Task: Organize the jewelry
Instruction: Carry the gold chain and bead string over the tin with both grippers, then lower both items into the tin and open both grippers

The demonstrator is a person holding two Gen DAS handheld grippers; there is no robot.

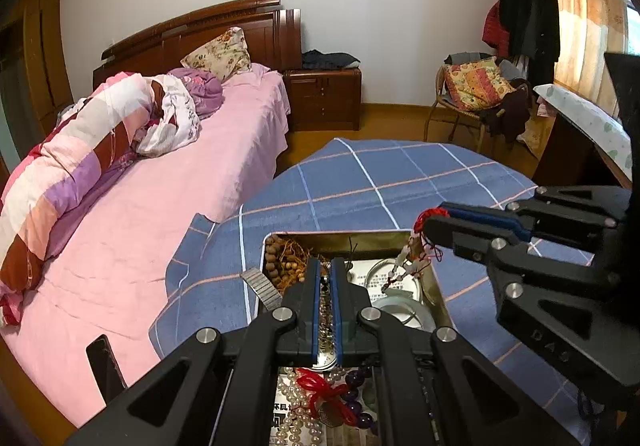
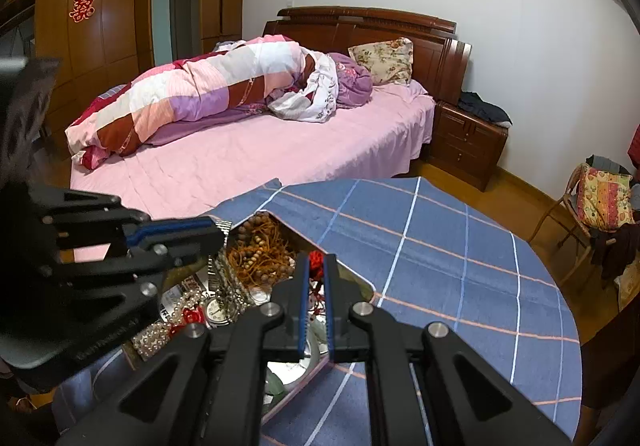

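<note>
Two grippers work over one open tin (image 1: 434,288) on the blue-checked surface (image 1: 360,182). On the left, the left gripper (image 1: 325,278) has its fingers nearly together, pinching a metal chain (image 1: 325,326) that hangs straight down. To its right, the right gripper (image 2: 316,270) pinches the red cord (image 2: 316,260) of a pale-beaded pendant (image 1: 404,270), which dangles into the tin's right edge. Both pieces run vertically below their fingers.

Illumination is soft daylight entering through the curtain (image 1: 580,2) at 2 o'clock in the left wrist view. Both views show strong fisheye bending and dark vignetting at the corners (notably 10 o'clock). Glare marks the wardrobe (image 2: 100,6). Focus is adequate throughout.
</note>
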